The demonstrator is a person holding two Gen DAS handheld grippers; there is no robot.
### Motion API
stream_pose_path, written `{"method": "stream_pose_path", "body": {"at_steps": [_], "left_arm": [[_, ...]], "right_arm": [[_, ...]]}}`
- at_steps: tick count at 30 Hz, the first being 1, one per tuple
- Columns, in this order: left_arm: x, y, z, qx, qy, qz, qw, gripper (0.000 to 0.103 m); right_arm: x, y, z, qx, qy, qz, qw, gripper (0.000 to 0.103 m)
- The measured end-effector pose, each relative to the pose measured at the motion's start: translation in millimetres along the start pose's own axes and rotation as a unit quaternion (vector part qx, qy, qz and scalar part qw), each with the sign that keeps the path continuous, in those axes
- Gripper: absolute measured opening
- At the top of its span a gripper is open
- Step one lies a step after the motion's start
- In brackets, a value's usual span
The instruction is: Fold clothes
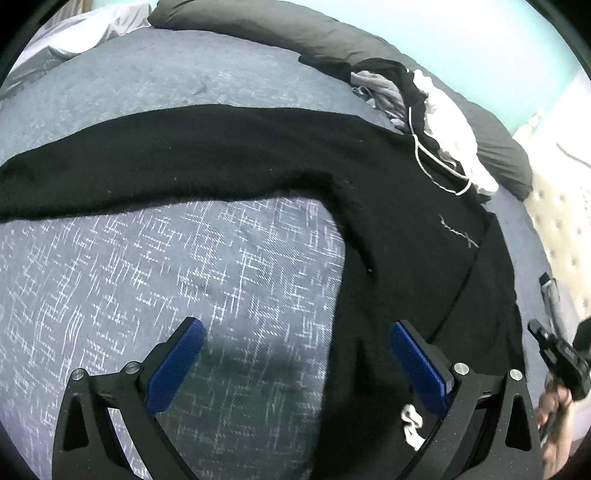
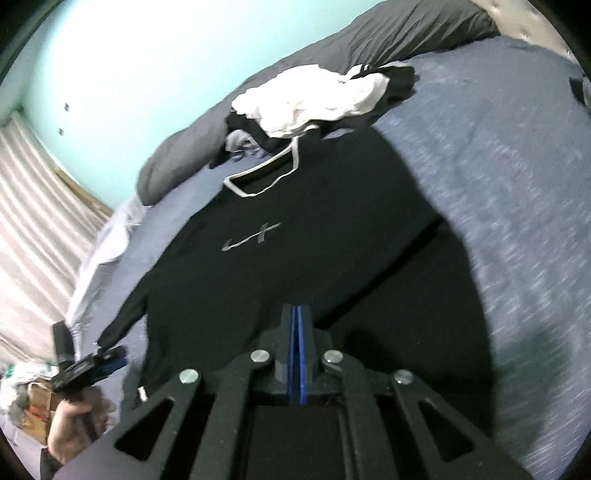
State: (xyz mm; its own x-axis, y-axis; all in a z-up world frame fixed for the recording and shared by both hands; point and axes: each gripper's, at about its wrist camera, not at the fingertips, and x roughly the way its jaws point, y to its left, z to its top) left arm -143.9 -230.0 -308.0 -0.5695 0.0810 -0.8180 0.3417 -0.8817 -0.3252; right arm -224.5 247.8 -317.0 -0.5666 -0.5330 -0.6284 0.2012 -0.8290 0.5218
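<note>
Left wrist view: left gripper [image 1: 297,341] stands spread wide, its blue pads [image 1: 177,365] well apart and nothing between them. It hangs over the blue-grey bedspread [image 1: 147,258], its right finger over the edge of the black hoodie [image 1: 406,206]. The hoodie lies spread on the bed, one sleeve stretched leftward, a white drawstring [image 1: 439,173] at its neck. Beyond it sits a heap of white and dark clothes [image 1: 443,122] against a dark grey duvet [image 1: 258,26]. At right, a hand [image 1: 554,402] grips the other tool beside a tufted headboard [image 1: 561,221].

Right wrist view: right gripper [image 2: 297,314] is clenched, pads pressed together; whether cloth is pinched between them cannot be told. It sits over the hoodie's lower body, below the grey chest logo [image 2: 251,238]. At lower left, the person's other hand [image 2: 70,424] carries the left gripper near the sleeve end. A pale turquoise wall [image 2: 147,55] backs the bed.
</note>
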Motion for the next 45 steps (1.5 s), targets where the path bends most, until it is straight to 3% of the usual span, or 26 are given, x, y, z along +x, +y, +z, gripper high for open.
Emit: {"method": "stream_pose_path", "body": {"at_steps": [9, 14, 24, 29, 32, 37, 40, 45], "left_arm": [[24, -19, 28, 0.014, -0.008, 0.012, 0.9998, 0.103], [46, -32, 36, 0.044, 0.001, 0.069, 0.9966, 0.103], [48, -1, 42, 0.001, -0.020, 0.131, 0.9911, 0.103], [35, 1, 45, -0.022, -0.032, 0.087, 0.9955, 0.103], [40, -13, 44, 0.005, -0.027, 0.077, 0.9967, 0.103], [57, -15, 39, 0.037, -0.007, 0.119, 0.9922, 0.103], [45, 1, 42, 0.000, -0.026, 0.128, 0.9914, 0.103], [25, 33, 38, -0.057, -0.040, 0.094, 0.9932, 0.103]], "right_arm": [[-1, 18, -8, -0.010, -0.012, 0.064, 0.998, 0.001], [-2, 16, -8, -0.009, -0.018, 0.078, 0.997, 0.001], [-3, 0, -7, 0.023, -0.022, 0.087, 0.996, 0.001], [-6, 0, -6, 0.025, -0.029, 0.089, 0.995, 0.001], [-5, 2, -7, 0.023, -0.028, 0.090, 0.995, 0.001], [-5, 4, -6, 0.021, -0.027, 0.092, 0.995, 0.001], [-5, 2, -6, 0.023, -0.029, 0.091, 0.995, 0.001], [-2, 2, -6, 0.024, -0.028, 0.093, 0.995, 0.001]]}}
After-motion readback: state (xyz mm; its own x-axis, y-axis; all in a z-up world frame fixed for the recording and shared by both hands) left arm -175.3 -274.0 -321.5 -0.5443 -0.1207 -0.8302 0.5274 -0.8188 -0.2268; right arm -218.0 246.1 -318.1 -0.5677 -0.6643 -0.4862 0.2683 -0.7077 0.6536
